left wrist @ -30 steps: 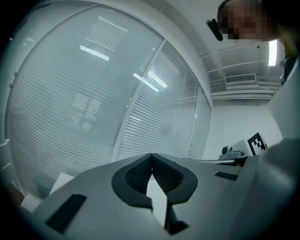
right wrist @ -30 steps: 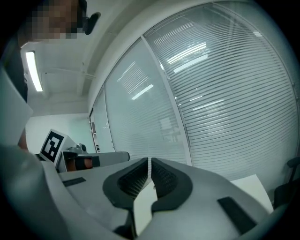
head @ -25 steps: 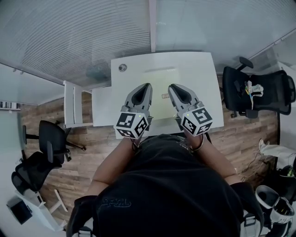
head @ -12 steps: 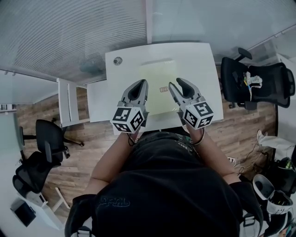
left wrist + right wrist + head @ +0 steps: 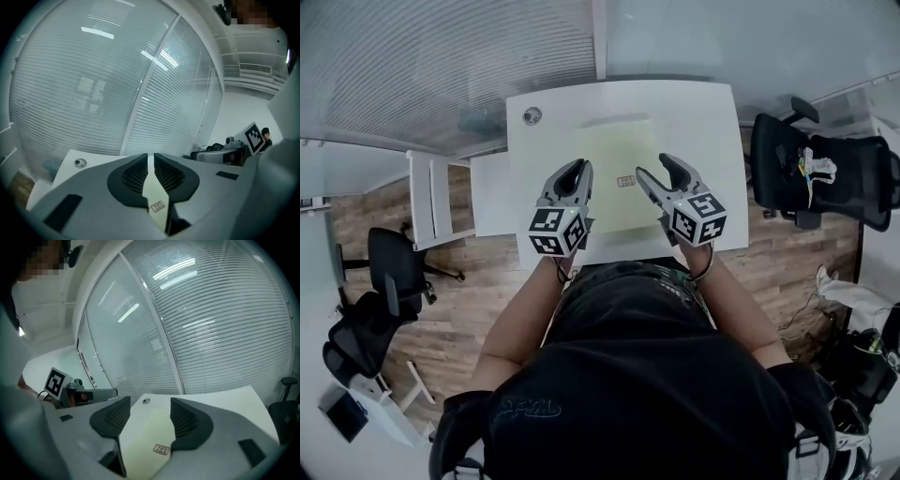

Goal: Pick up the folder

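Both grippers hover over the near half of the white desk (image 5: 712,122). Left gripper (image 5: 578,167): jaws all but together, only a thin slit, nothing in them. Right gripper (image 5: 656,166): jaws apart, have just been opening, gripping nothing. Pale yellow folder (image 5: 614,145) lies flat mid-desk under both tips, its small label (image 5: 626,181) between the two grippers. Round grommet (image 5: 532,115) at far-left desk corner. Glass wall with blinds (image 5: 441,56) beyond.

You have a pale yellow folder (image 5: 617,155) on a white bench (image 5: 712,122). Your left hand-held gripper (image 5: 578,166) and right hand-held gripper (image 5: 656,166) are grey, and their marker cubes (image 5: 555,232) are black-and-white patterned.
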### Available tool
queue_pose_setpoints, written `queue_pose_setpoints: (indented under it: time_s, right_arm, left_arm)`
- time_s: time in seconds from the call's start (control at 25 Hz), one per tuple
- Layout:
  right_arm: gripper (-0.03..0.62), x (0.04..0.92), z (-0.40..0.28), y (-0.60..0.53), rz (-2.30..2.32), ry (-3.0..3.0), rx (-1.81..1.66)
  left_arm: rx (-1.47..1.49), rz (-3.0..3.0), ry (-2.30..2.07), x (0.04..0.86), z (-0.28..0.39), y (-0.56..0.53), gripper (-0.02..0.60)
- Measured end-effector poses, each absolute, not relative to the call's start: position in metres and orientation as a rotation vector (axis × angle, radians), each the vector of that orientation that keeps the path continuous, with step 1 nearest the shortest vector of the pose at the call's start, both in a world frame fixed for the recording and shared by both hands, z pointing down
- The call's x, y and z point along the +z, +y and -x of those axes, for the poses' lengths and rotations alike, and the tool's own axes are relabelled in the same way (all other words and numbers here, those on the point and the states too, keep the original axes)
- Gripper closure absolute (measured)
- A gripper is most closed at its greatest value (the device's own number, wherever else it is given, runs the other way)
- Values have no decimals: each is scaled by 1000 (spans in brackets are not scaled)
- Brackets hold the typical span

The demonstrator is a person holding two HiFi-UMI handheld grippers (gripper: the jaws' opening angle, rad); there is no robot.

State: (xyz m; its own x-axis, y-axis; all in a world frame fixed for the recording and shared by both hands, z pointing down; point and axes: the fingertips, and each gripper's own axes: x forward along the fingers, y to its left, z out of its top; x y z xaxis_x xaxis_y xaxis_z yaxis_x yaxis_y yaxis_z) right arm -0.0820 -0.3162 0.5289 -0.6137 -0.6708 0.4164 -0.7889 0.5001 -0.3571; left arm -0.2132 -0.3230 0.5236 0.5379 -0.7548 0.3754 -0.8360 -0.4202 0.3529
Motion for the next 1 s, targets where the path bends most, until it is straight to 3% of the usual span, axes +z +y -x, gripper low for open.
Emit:
queue_pose_setpoints:
  time_s: [0.16, 0.28, 0.52, 1.0]
  right_arm:
    - [324, 568, 72, -326, -1187, -2459, 776]
    - [318, 604, 56, -328, -1166, -2386, 824]
    - [304, 655, 30, -329, -1144, -2299, 901]
    - [279, 721, 22, -325, -1022, -2228, 1119]
  left_arm:
    - [303, -2218, -1304, 554, 217, -330, 511]
    - [355, -2173, -1293, 578, 215, -333, 449]
    - [409, -2054, -1292, 628, 210, -343, 235]
    - [503, -1859, -1241, 709, 210, -330, 169]
